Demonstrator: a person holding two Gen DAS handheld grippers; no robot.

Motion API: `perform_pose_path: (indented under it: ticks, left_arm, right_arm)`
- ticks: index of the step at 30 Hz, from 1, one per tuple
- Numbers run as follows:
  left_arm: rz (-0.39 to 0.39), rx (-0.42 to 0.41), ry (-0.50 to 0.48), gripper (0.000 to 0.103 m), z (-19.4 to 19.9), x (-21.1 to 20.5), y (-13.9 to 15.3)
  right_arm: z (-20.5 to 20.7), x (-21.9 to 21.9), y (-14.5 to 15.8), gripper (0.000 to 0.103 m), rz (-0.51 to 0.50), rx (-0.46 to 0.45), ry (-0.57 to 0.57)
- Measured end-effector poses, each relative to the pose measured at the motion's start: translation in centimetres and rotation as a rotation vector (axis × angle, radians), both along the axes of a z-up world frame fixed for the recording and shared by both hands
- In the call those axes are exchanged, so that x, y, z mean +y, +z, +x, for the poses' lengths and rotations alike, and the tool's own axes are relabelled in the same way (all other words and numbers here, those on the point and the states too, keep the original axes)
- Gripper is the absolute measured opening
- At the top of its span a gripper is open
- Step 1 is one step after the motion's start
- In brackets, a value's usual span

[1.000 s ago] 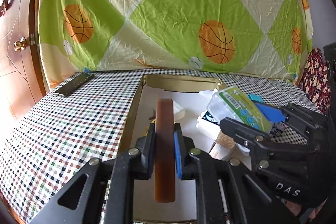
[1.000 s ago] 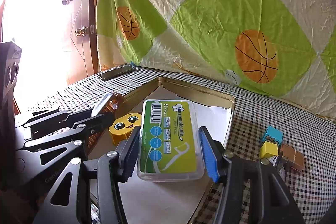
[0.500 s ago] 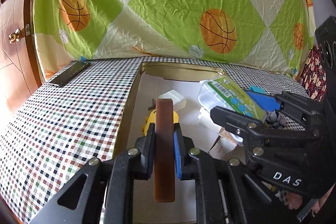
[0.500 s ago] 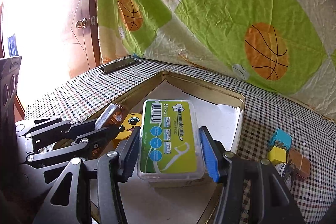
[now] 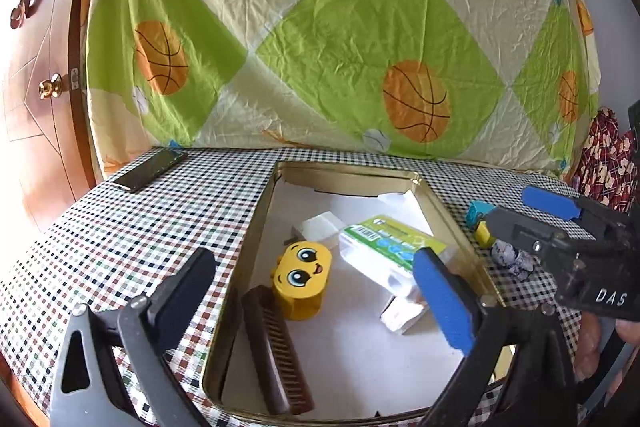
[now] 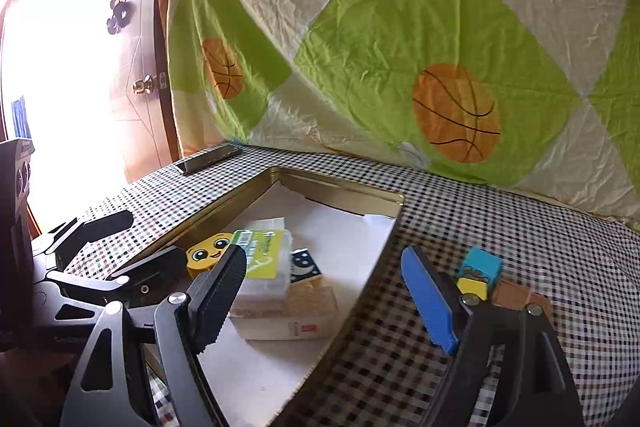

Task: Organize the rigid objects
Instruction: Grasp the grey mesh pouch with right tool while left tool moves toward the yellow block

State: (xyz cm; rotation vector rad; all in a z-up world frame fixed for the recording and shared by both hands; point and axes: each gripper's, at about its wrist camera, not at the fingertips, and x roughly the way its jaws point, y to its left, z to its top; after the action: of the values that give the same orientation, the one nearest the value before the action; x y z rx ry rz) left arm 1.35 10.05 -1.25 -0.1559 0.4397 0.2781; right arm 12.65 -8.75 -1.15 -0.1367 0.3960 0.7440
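Both grippers have just been opening and pinch nothing. The left gripper (image 5: 320, 291) is spread wide over the tin (image 5: 256, 227). The comb (image 5: 276, 351) lies inside by the yellow toy (image 5: 300, 279). The right gripper (image 6: 324, 295) is spread too; the floss box (image 6: 264, 259) rests on other boxes in the tin.

Yellow toy (image 5: 301, 277), brown comb (image 5: 276, 351), checked tablecloth (image 5: 132, 239)

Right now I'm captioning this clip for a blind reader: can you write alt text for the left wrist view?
The open left gripper hovers over a gold tin tray holding a brown comb, a yellow smiley-face block, a green-labelled floss box and white boxes. The tray sits on a checked tablecloth before a basketball-print sheet; the right gripper shows at right.
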Motion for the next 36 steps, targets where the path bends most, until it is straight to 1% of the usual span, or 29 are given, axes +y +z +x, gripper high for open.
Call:
perform_pose_path:
  ticks: [2, 3, 4, 6, 9, 12, 15, 18, 21, 22, 24, 26, 27, 28, 29, 32, 36]
  left_arm:
    - [0.000, -0.013, -0.027, 0.101, 0.1, -1.0, 0.3]
    - [-0.001, -0.019, -0.038, 0.102, 0.3, -1.5, 0.5]
    - [-0.001, -0.024, -0.048, 0.102, 0.4, -2.0, 0.5]
    - [0.003, -0.029, -0.067, 0.102, 0.9, -3.2, 0.7]
    - [0.004, -0.027, -0.097, 0.102, 1.8, -5.0, 0.7]
    - [0.010, -0.017, -0.134, 0.102, 2.8, -6.8, 0.7]
    - [0.032, -0.013, -0.160, 0.102, 3.6, -8.5, 0.9]
    - [0.055, -0.004, -0.150, 0.102, 4.4, -9.4, 1.1]
    - [0.050, -0.003, -0.134, 0.102, 4.8, -9.4, 1.4]
    - [0.043, -0.006, -0.132, 0.102, 4.9, -9.3, 1.4]
    - [0.038, -0.008, -0.133, 0.102, 5.0, -9.2, 1.5]
    - [0.039, -0.006, -0.133, 0.102, 5.2, -9.2, 1.6]
    - [0.037, -0.006, -0.137, 0.102, 5.3, -9.3, 1.5]
    - [0.035, -0.005, -0.140, 0.102, 5.3, -9.4, 1.5]
    - [0.035, -0.005, -0.144, 0.102, 5.4, -9.5, 1.5]
    - [0.032, -0.002, -0.165, 0.102, 5.7, -10.1, 1.6]
    - [0.026, 0.000, -0.200, 0.102, 6.5, -11.5, 1.9]
  right_arm:
    - [0.4, -2.4, 0.1, 0.082, 0.024, 0.001, -0.037]
    - [0.7, -3.7, 0.1, 0.084, 0.032, 0.002, -0.062]
    - [1.1, -5.0, 0.0, 0.088, 0.034, 0.003, -0.091]
    - [2.1, -7.0, -0.5, 0.090, 0.034, 0.015, -0.155]
    - [4.3, -10.2, -1.7, 0.090, 0.038, 0.079, -0.266]
    - [6.2, -11.8, -2.9, 0.090, 0.033, 0.142, -0.316]
    - [7.2, -11.5, -3.6, 0.090, 0.014, 0.183, -0.316]
    - [8.0, -9.5, -3.8, 0.090, -0.026, 0.211, -0.279]
    - [9.2, -7.2, -4.3, 0.090, -0.092, 0.253, -0.254]
    - [9.5, -6.6, -4.6, 0.090, -0.098, 0.264, -0.246]
    - [10.2, -5.5, -5.4, 0.090, -0.145, 0.294, -0.249]
    - [11.0, -4.9, -6.4, 0.087, -0.173, 0.331, -0.241]
    - [11.2, -4.8, -6.9, 0.074, -0.183, 0.346, -0.238]
    - [11.6, -4.8, -7.3, 0.055, -0.179, 0.383, -0.216]
    - [11.6, -5.0, -7.1, 0.050, -0.168, 0.376, -0.216]
    - [10.5, -6.1, -6.2, 0.050, -0.147, 0.312, -0.216]
    - [9.8, -8.6, -5.6, 0.050, -0.121, 0.247, -0.293]
